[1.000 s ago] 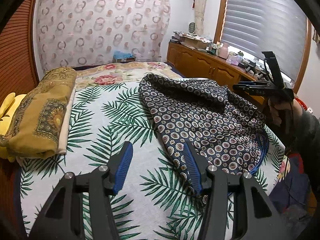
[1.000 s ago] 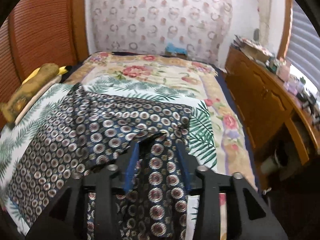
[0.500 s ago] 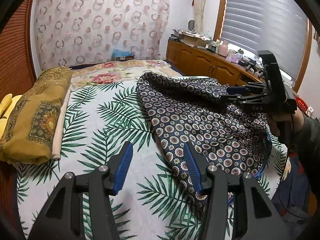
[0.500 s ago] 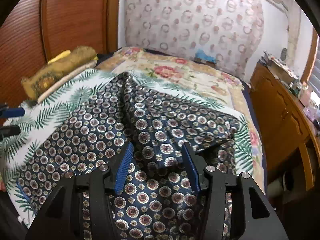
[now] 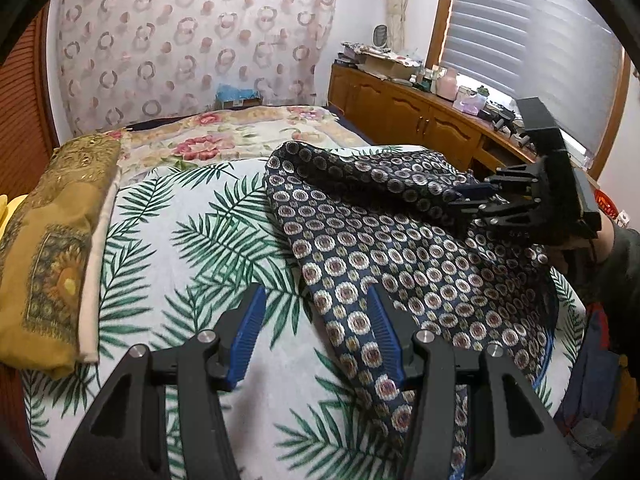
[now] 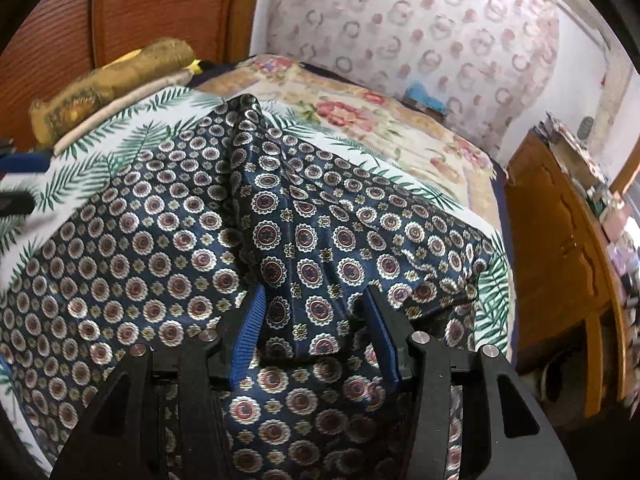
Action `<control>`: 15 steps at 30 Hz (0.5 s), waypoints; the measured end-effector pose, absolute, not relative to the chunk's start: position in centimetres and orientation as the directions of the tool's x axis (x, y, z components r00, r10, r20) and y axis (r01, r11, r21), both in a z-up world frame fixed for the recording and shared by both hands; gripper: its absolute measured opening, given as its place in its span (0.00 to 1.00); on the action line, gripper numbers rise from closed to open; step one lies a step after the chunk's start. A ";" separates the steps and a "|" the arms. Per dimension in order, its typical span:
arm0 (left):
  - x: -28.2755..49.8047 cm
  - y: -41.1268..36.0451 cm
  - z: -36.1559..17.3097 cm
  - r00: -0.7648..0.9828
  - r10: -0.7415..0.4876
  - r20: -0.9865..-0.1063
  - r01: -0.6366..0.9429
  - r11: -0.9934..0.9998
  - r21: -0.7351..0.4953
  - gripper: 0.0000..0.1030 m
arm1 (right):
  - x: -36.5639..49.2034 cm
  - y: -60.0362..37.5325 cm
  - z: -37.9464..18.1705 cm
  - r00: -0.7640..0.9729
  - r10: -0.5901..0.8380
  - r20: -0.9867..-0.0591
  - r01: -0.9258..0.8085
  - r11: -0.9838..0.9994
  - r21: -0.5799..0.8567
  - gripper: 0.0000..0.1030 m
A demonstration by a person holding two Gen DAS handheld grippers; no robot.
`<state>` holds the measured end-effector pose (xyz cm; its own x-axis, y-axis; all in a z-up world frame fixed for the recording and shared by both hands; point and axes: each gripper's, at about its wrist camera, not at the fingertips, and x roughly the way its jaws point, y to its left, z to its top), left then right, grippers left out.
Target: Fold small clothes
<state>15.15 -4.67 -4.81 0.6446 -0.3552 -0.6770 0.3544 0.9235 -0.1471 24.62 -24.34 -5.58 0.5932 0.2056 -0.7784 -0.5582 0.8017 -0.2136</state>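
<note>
My right gripper (image 6: 316, 328) jaws are closing around a raised fold of the navy medallion-print garment (image 6: 304, 232); a shallow bite may slip, while my left gripper (image 5: 316, 336) jaws stay spread beside its edge.

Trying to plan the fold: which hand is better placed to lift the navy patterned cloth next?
Right, probably. The right tongs are closing with a raised fold of the navy cloth between them; the left tongs stand open over the palm-print sheet beside its edge.

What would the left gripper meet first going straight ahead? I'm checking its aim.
Probably the palm-leaf sheet, just beside the garment edge; the left gripper is open and empty. Depth is unclear.
</note>
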 end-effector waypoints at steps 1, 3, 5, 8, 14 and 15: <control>15.6 -4.7 -4.8 0.642 -0.355 -0.679 0.353 0.924 -0.148 0.50 | 24.8 -24.4 -5.5 0.588 0.212 -0.780 -0.567 0.797 -0.210 0.27; 16.4 -4.8 -4.8 0.638 -0.355 -0.683 0.352 0.924 -0.152 0.50 | 25.3 -24.8 -5.1 0.582 0.224 -0.782 -0.576 0.792 -0.202 0.14; 17.4 -5.0 -4.9 0.631 -0.356 -0.689 0.352 0.923 -0.154 0.50 | 26.0 -25.5 -4.2 0.580 0.249 -0.776 -0.579 0.796 -0.177 0.10; 18.6 -5.4 -5.1 0.619 -0.358 -0.699 0.356 0.921 -0.157 0.50 | 27.3 -26.6 -2.8 0.597 0.263 -0.758 -0.564 0.809 -0.163 0.08; 20.4 -6.1 -5.7 0.597 -0.368 -0.712 0.366 0.916 -0.167 0.50 | 31.6 -29.5 -0.9 0.628 0.251 -0.737 -0.500 0.855 -0.135 0.07; 20.6 -6.2 -5.9 0.593 -0.371 -0.715 0.368 0.914 -0.169 0.50 | 32.1 -29.8 -0.8 0.630 0.248 -0.736 -0.494 0.859 -0.134 0.07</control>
<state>20.64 -6.25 -5.89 0.5932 -0.3707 -0.7146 0.3682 0.9143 -0.1687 32.08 -29.80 -0.82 0.6304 0.2477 -0.7357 -0.4936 0.8594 -0.1336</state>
